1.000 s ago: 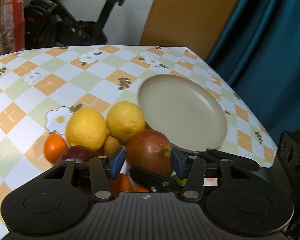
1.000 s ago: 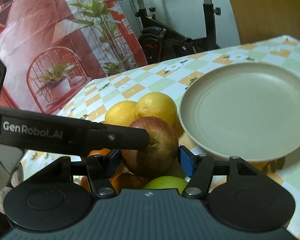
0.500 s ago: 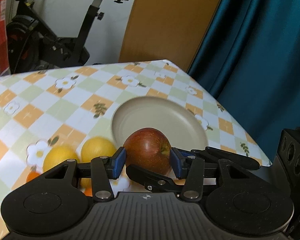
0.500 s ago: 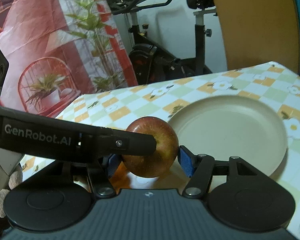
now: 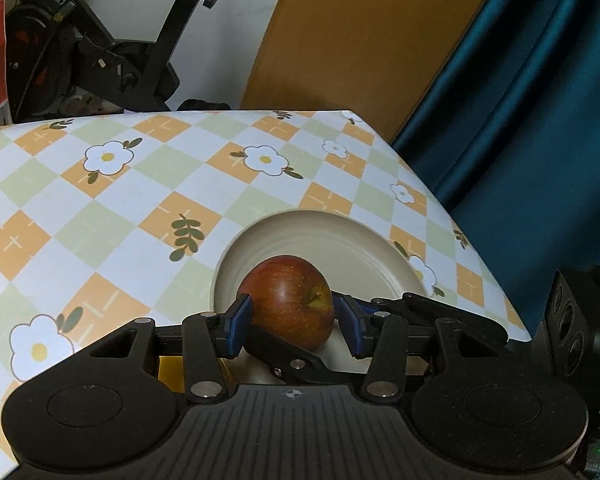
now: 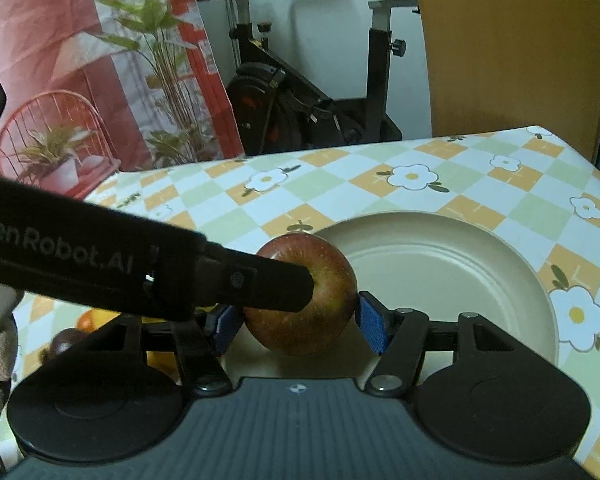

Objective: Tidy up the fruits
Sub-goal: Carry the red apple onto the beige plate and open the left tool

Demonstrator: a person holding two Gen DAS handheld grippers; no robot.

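A red apple (image 5: pixel 290 300) sits between the blue pads of my left gripper (image 5: pixel 292 322), above the near part of a beige plate (image 5: pixel 364 240). The same apple (image 6: pixel 300 300) sits between the pads of my right gripper (image 6: pixel 300 324), at the left rim of the plate (image 6: pixel 440 272). Both grippers are shut on the apple from crossed directions. The left gripper's finger (image 6: pixel 252 286) crosses the right wrist view and touches the apple's front. The right gripper's finger (image 5: pixel 292 360) shows under the apple in the left wrist view.
Other fruit lies at the left behind the right gripper: an orange (image 6: pixel 86 320) and a dark red fruit (image 6: pixel 66 342). The table (image 5: pixel 100 208) has a checked flower cloth. An exercise bike (image 6: pixel 300 112), a wooden panel (image 5: pixel 360 40) and a teal curtain (image 5: pixel 540 120) stand behind.
The apple was lifted out of the fruit pile by both grippers and carried to the right, over the plate. The lemons and other fruit have dropped out of the left wrist view.
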